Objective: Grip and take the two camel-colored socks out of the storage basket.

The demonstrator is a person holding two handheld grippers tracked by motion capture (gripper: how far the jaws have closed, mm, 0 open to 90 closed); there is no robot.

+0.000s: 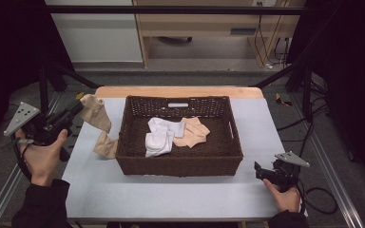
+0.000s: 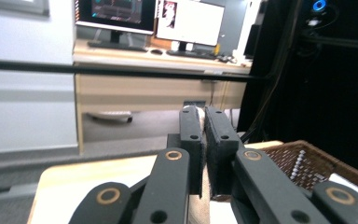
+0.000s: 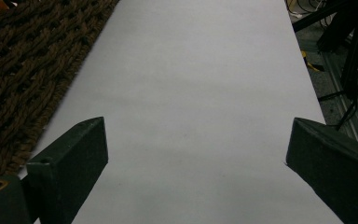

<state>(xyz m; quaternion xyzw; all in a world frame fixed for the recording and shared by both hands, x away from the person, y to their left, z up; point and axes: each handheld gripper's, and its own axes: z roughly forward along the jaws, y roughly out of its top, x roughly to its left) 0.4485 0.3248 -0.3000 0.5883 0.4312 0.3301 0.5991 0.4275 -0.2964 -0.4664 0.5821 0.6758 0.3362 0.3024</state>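
A brown wicker basket (image 1: 178, 166) stands in the middle of the table, and its corner (image 2: 307, 161) shows in the left gripper view. Inside it lie white socks (image 1: 159, 137) and beige socks (image 1: 192, 132). My left gripper (image 1: 77, 107) is raised left of the basket and is shut on a beige sock (image 1: 95, 111) that hangs from its jaws. A sliver of that sock (image 2: 203, 128) shows between the closed jaws of the left gripper (image 2: 204, 140). More beige fabric (image 1: 106, 146) rests on the table against the basket's left wall. My right gripper (image 1: 259, 170) sits low at the basket's front right, open and empty (image 3: 196, 140).
A pale grey mat (image 1: 171, 194) covers the table, with a wooden edge (image 1: 180, 91) at the back. Metal frame rails (image 1: 332, 175) run along both sides. Cables (image 1: 321, 197) lie on the floor at the right. A desk with monitors (image 2: 144, 14) stands beyond the table.
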